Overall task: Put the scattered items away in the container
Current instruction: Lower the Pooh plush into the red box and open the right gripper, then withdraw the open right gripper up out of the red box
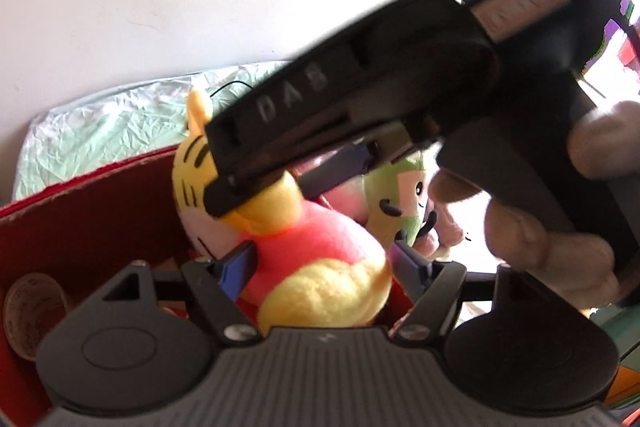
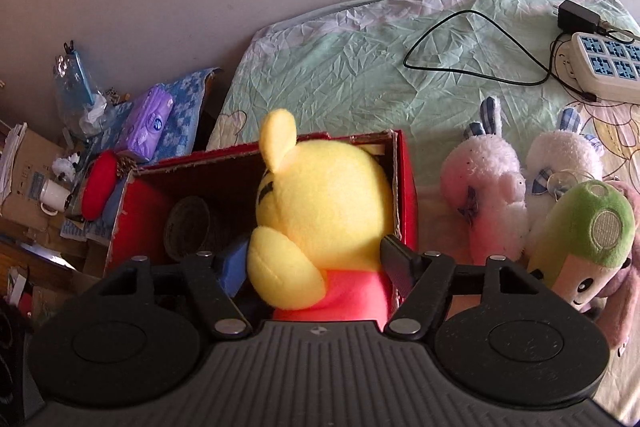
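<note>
Left gripper (image 1: 324, 263) first, as it is nearest to me: its jaws stand about half apart, one on each side of the soft yellow plush bear in a pink shirt (image 1: 320, 259). The blue pads (image 1: 240, 267) lie close against the bear's belly, but I cannot tell if they press on it. The bear's long axis runs away from this gripper and a little to its left, legs near and head far.

The right gripper (image 2: 314, 261) comes in from the other side, held by a person's hand (image 1: 560, 227). Its jaws are wide and stand on both sides of the bear's neck. I cannot tell whether they grip the bear or only frame it.

Just ahead of both grippers is the red cardboard box (image 2: 406, 187). The bear sits upright inside it, against its right wall, beside a round brown disc (image 2: 188, 227). I judge this toy is as good as placed.

Further to the right of the right gripper, outside the box, lie a green plush toy (image 2: 588, 239) and two white plush rabbits (image 2: 492, 199) on the crumpled green sheet (image 2: 340, 67). For these the right hand is clearly the nearer one.
</note>
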A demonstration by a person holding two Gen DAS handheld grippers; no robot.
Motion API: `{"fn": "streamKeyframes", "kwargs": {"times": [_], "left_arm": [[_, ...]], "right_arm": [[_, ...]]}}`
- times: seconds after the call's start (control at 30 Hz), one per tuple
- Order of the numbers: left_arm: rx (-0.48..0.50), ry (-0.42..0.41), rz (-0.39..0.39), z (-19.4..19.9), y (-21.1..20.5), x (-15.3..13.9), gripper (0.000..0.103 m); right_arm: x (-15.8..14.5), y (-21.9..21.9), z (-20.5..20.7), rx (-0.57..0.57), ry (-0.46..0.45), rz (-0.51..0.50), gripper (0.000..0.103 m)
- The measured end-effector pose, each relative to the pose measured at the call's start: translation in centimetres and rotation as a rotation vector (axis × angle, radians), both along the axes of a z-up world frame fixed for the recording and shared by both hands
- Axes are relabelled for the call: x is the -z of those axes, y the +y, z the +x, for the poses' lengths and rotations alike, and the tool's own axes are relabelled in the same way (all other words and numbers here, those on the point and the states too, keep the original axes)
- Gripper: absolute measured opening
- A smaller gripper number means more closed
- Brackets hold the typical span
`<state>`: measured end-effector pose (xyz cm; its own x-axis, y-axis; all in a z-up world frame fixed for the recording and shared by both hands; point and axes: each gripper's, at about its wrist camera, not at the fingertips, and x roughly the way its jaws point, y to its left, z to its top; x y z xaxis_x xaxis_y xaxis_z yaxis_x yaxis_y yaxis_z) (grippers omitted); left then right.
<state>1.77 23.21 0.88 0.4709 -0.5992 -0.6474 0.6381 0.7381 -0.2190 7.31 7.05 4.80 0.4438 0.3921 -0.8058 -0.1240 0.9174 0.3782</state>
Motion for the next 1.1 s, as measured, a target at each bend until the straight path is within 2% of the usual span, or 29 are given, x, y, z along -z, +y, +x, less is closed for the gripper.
{"fn": "streamKeyframes", "kwargs": {"times": [0.17, 0.27, 0.4, 0.43, 0.57, 0.7, 0.83, 0.87, 0.9, 0.93, 0.97, 1.0, 1.03, 1.1], "left_arm": [[0.028, -0.028, 0.036, -0.2, -1.2, 0.4, 0.081], [0.037, -0.028, 0.023, 0.0, -1.2, 0.5, 0.083], [0.046, -0.031, 0.027, 0.0, -1.2, 0.9, 0.088], [0.048, -0.042, 0.039, -0.2, -1.4, 1.0, 0.088], [0.046, -0.066, 0.062, -0.7, -1.5, 1.2, 0.088], [0.027, -0.042, 0.031, -0.6, -0.6, 1.1, 0.088], [0.015, -0.062, 0.059, -1.2, -0.7, 1.2, 0.087], [0.013, -0.069, 0.067, -1.4, -0.6, 1.1, 0.087], [0.009, -0.071, 0.068, -1.6, -0.4, 1.0, 0.087], [0.0, -0.069, 0.063, -1.7, 0.0, 0.9, 0.086], [-0.011, -0.068, 0.054, -1.9, 0.5, 0.7, 0.085], [-0.022, -0.068, 0.043, -2.1, 1.1, 0.5, 0.085], [-0.033, -0.068, 0.031, -2.3, 1.8, 0.3, 0.086], [-0.041, -0.061, 0.011, -2.6, 2.7, 0.2, 0.087]], "right_arm": [[0.2, -0.2, -0.5, -0.005, -0.002, -0.028, 0.061], [0.1, -0.6, -0.4, -0.004, -0.005, -0.03, 0.058], [-1.8, -0.7, -0.9, 0.002, -0.097, -0.032, 0.059], [-2.3, -0.6, -1.0, -0.007, -0.119, -0.027, 0.06], [-2.7, 0.9, -0.3, -0.118, -0.137, 0.049, 0.051], [-2.3, 2.5, 0.7, -0.218, -0.106, 0.12, 0.048], [-1.6, 4.1, 1.6, -0.296, -0.054, 0.129, 0.047], [-1.1, 4.3, 1.9, -0.285, -0.036, 0.099, 0.045], [-0.7, 4.2, 2.3, -0.254, -0.026, 0.057, 0.042], [-0.3, 4.0, 2.7, -0.233, -0.017, 0.034, 0.026], [0.0, 3.5, 3.1, -0.215, -0.001, 0.039, 0.016], [0.2, 2.9, 3.4, -0.188, 0.016, 0.046, 0.011], [0.3, 2.3, 3.6, -0.164, 0.029, 0.047, 0.0], [0.7, 1.4, 3.7, -0.137, 0.041, 0.046, 0.0]]}}
